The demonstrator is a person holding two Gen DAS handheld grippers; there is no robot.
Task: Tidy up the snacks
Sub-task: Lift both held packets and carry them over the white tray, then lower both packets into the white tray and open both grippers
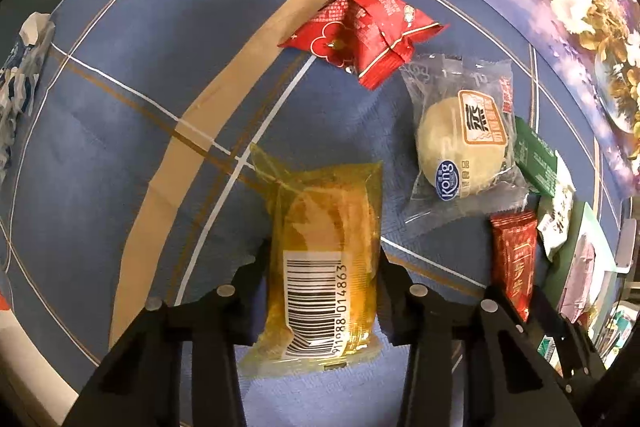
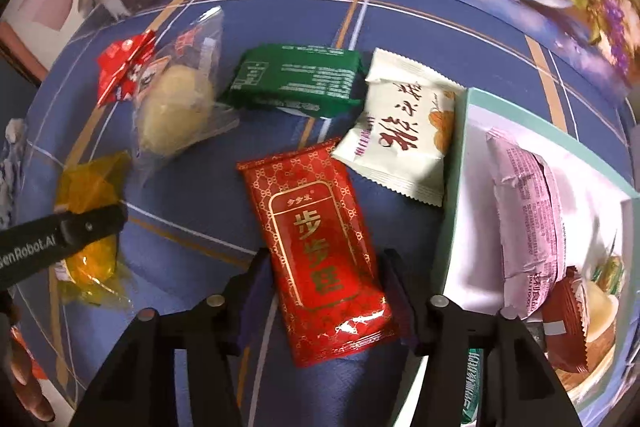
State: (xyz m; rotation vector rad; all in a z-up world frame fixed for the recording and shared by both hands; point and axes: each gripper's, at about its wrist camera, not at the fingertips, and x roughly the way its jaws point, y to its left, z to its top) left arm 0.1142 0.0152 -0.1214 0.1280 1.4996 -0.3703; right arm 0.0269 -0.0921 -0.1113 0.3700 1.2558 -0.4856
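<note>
Surface: blue plaid cloth; loose snacks are scattered on it.
Box: teal-rimmed, white inside, just right of the right tool; a pink packet is already held in it.
Red packet: glossy, gold lettering; long axis runs along the right tool, whose fingers flank it closely; grip judged closed on it.
Yellow packet: translucent, barcode up; lies lengthwise between the fingers of the left tool, contact likely.
</note>
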